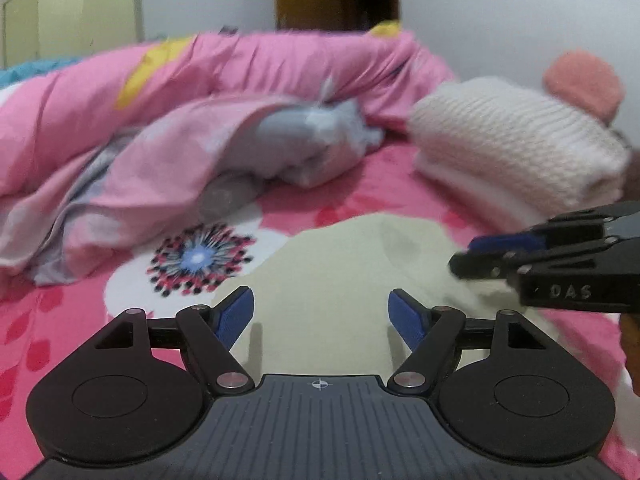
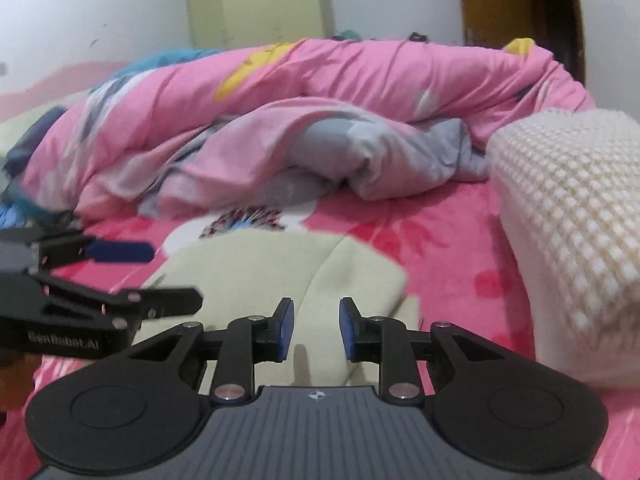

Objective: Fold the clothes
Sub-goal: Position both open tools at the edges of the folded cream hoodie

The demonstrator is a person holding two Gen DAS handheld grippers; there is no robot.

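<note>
As I look along both tools, my left gripper (image 1: 321,316) has its jaws spread wide with nothing between them, and it hangs over a pale cream garment (image 1: 352,264) that lies flat on the bed's pink flowered sheet (image 1: 52,320). My right gripper (image 2: 316,330) has its jaws only a little apart, also with nothing between the blue pads (image 2: 286,330), and it hangs over the same cream garment (image 2: 280,276), whose seam line runs away from me across the cloth. The two tools are side by side: the right one reaches in from the right edge of the left wrist view, and the left one reaches in from the left edge of the right wrist view. Beyond the garment a rumpled pink duvet (image 1: 224,80) with yellow and grey-blue patches is heaped across the far half of the bed. To the right sits a folded stack of white knitwear (image 2: 568,208), its top piece thick and waffle-textured. Behind that stack, in the left wrist view, shows a round peach-coloured soft shape (image 1: 582,80) too blurred to identify. Both pictures are slightly smeared.
</note>
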